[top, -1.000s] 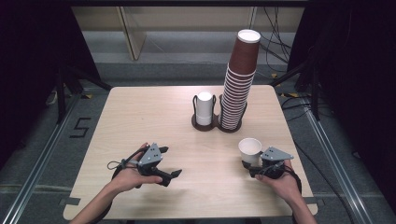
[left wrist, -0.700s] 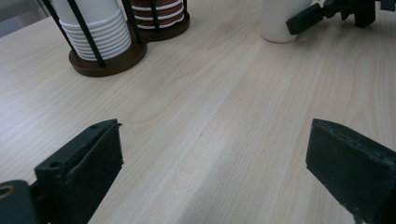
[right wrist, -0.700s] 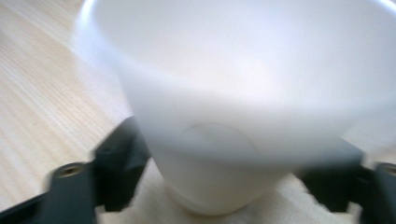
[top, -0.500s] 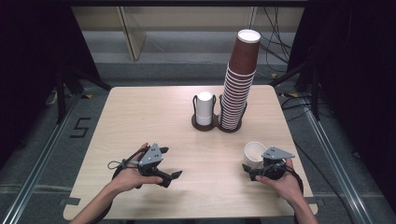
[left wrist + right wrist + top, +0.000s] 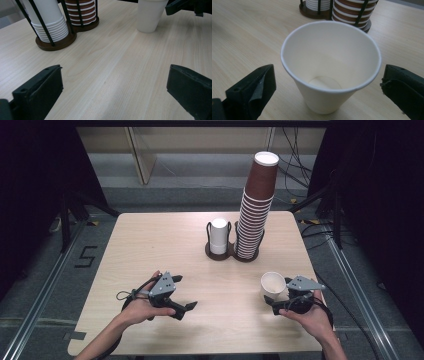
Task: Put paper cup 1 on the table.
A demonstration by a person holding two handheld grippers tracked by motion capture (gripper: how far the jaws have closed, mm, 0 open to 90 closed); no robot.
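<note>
A white paper cup point(image 5: 273, 285) stands upright on the wooden table point(image 5: 150, 250) at four o'clock, between the right gripper's point(image 5: 280, 301) jaws, which have just been opening and stand clear of it. The left gripper point(image 5: 181, 306), at seven o'clock, gapes wide, empty.

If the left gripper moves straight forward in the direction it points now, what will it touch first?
Probably nothing soon: the open left gripper faces bare light wooden table. Farther along, the single white paper cup stands slightly right of its line, and the dark wire cup holder to the left. Depth is unclear, so it may pass between them.
</note>
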